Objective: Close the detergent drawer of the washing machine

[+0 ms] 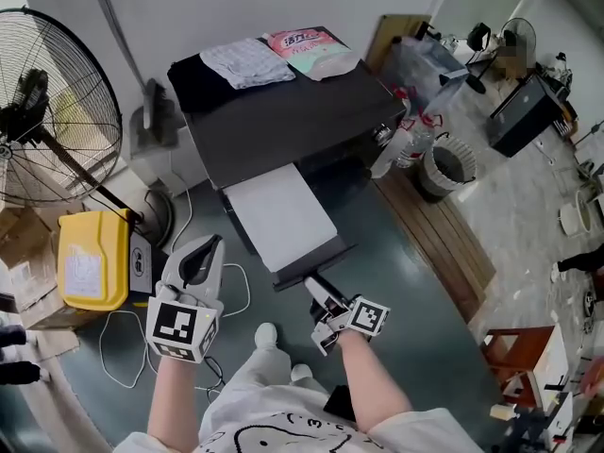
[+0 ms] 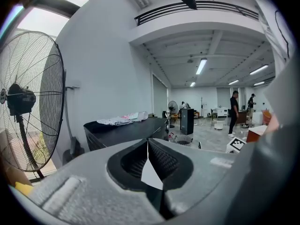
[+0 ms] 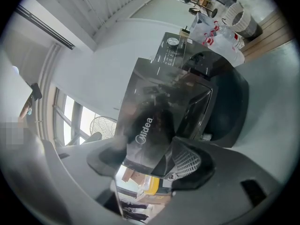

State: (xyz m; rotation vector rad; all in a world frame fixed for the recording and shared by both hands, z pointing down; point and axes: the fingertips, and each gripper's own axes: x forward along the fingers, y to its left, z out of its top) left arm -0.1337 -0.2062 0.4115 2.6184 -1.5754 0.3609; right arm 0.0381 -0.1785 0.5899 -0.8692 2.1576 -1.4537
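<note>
The black washing machine stands ahead of me with its drawer pulled far out, its white inside facing up. The drawer's dark front panel points toward me. My right gripper is at that panel's right end. In the right gripper view the glossy branded panel lies between the jaws of my right gripper, which are shut on it. My left gripper is held upright to the left of the drawer, apart from it. Its fingers meet at the tips with nothing between them.
Folded cloth and a pink bag lie on the machine's top. A large standing fan and a yellow container are at the left, with cables on the floor. A bin and wooden boards are at the right.
</note>
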